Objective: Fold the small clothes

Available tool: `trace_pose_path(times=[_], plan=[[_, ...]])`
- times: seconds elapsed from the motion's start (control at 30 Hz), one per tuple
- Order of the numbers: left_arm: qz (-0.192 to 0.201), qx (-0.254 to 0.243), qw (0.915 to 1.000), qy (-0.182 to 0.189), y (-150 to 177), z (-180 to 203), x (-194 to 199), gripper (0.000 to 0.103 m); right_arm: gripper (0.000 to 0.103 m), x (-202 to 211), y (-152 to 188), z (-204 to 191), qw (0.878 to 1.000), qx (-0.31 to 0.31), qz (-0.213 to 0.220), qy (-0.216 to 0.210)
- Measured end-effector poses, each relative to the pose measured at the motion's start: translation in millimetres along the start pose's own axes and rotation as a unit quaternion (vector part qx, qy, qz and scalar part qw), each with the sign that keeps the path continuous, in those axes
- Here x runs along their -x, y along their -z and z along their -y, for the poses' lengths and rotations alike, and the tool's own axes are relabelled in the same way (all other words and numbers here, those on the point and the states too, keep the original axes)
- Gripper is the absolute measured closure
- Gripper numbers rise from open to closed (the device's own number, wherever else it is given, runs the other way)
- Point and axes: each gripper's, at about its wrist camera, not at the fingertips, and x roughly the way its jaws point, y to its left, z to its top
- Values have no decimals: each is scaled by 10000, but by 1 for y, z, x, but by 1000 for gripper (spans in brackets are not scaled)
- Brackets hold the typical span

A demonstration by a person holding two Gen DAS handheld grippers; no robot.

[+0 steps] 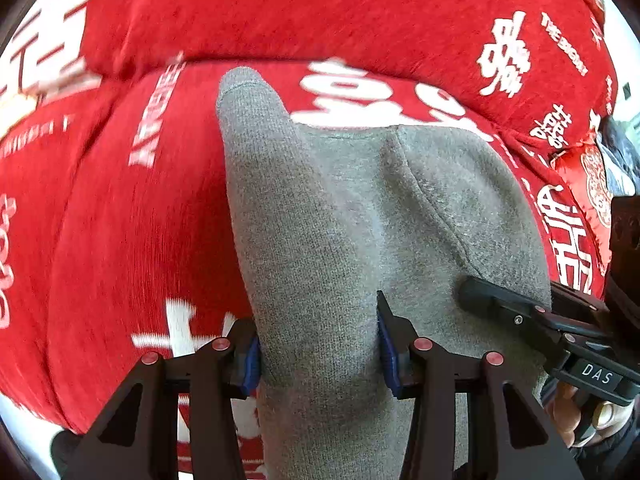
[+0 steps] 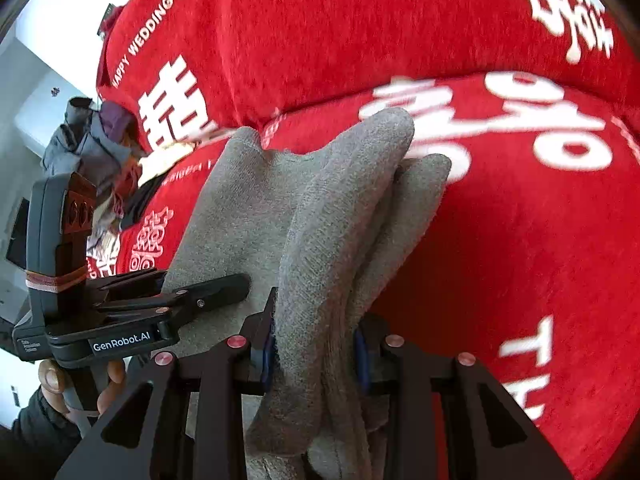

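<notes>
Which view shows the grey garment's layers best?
Right wrist: the grey garment shows stacked folded edges running into the right tongs. The left wrist view shows mostly one flat face of it in the left tongs.

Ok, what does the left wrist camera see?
The left gripper pinches a grey knitted cloth between its blue-padded fingers, above a red blanket with white writing. The right gripper grips the same cloth nearby.

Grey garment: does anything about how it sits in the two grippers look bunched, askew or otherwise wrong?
Somewhat. The grey garment is bunched in thick, uneven layers between the right gripper pads, not as one flat edge. The left gripper clamps a smoother fold. No tears or stains show. The red printed cover beneath looks undisturbed.
</notes>
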Motion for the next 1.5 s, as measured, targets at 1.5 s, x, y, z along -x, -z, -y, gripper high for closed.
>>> trace_pose_path(times=[1.5], plan=[[553,-164,9880,-1431,45,-10,13,16,36,-15,63,-46,9655,2399,-368,940]])
